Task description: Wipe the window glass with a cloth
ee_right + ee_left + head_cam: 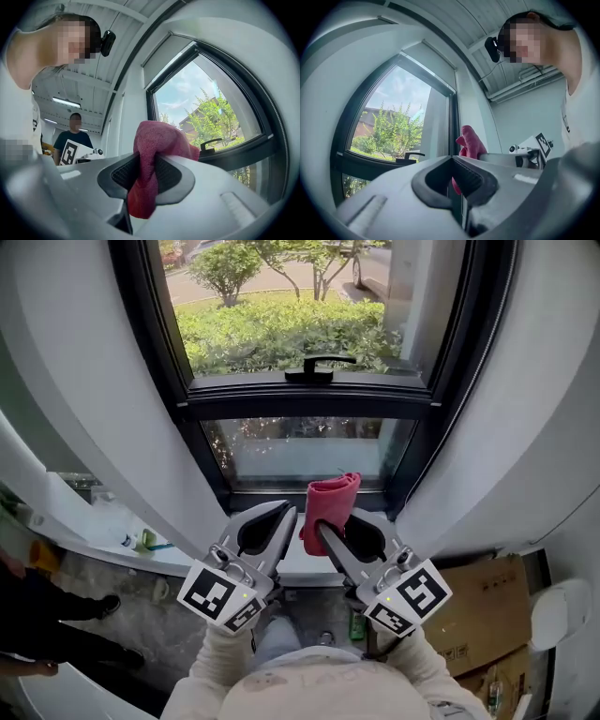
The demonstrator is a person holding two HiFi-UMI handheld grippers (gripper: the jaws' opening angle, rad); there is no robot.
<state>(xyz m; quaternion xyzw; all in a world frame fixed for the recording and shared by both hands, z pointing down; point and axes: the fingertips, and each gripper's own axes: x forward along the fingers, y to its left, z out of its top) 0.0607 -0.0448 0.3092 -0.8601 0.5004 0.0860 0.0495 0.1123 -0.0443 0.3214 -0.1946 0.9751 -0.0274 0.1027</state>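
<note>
The crumpled pink-red cloth (pixel 330 500) is pinched between the jaws of the right claw (pixel 325 529), held up in front of the lower pane of the dark-framed window glass (pixel 309 451). The black window handle (pixel 320 366) sits above it. The left claw (pixel 287 514) hangs just beside the right claw, jaws closed together on nothing.

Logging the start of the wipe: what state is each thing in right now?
right gripper: shut on the cloth.
cloth: bunched up, hanging out both sides of the jaws.
left gripper: shut, empty.
window: closed, handle lying level.
</note>
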